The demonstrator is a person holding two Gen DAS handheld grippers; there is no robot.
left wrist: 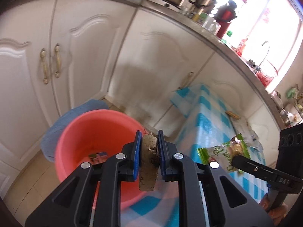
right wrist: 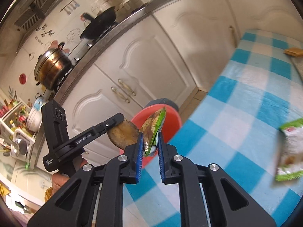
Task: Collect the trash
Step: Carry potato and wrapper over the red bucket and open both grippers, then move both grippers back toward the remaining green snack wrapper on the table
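Left hand-held gripper point(left wrist: 149, 141) and right hand-held gripper point(right wrist: 149, 141): black plastic linkage bodies, blue ribbed finger pads point(left wrist: 136, 151), silver pivot screws, small white lettering, bare-skinned hand point(right wrist: 62, 177) on handle.

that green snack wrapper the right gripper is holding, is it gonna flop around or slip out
The wrapper is probably floppy: it creases and leans above the right gripper. Likely very light, looking flat and empty. Its glossy film could slip, as only its lower end is pinched.

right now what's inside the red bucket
In the red bucket, one small printed wrapper lies on the bottom. The left gripper, its jaws shut on a brown peel, covers the near part of the inside.
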